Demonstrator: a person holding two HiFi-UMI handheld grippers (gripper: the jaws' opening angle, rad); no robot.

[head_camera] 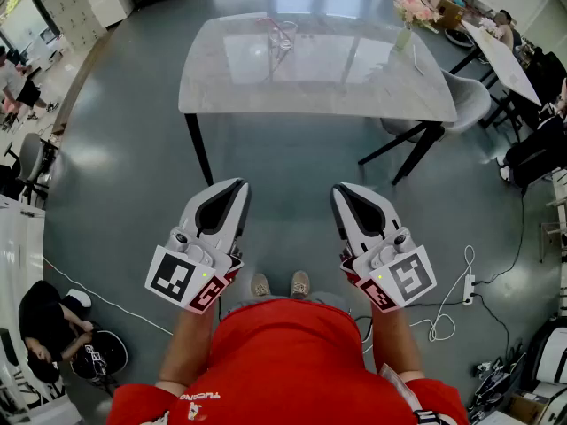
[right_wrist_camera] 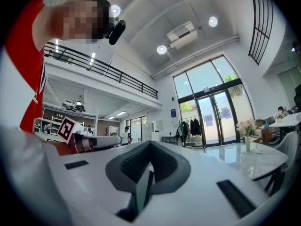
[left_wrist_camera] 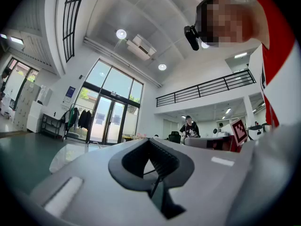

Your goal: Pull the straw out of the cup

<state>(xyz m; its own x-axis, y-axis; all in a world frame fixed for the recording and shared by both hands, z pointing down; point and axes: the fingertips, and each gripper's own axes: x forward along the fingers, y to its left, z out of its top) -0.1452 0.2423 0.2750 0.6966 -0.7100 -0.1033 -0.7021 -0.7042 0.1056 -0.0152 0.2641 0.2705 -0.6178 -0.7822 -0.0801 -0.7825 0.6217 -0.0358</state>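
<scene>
The left gripper (head_camera: 229, 193) sits at 7 o'clock in the head view, held out in front of the person's waist and pointing ahead, close to level. Its jaws are pressed together with nothing between them. That reads as a carrying pose, not a working one, since the table (head_camera: 266, 96) is well apart from it, up at 12 o'clock.

The cup (head_camera: 284, 35) is a clear glass on the far part of the tabletop, at roughly 12 o'clock from both grippers. The straw (head_camera: 275, 25) shows only as a thin pale line at the cup's mouth. Its long axis seems to lean off upright, with the free end tipping toward 10 or 11 o'clock, but it is too small to be sure. It looks to be in the cup, so I judge the pull not yet begun.

The right gripper (head_camera: 347, 197), at 5 o'clock, mirrors the left one — level, aimed at the table, jaws closed to a narrow slit and empty. Both will probably need to open on the way in: one to steady the glass, the other to pinch the straw along its axis.

Farther right on the table, at 1 o'clock, stands a vase of flowers (head_camera: 406, 32), apart from the cup.
</scene>
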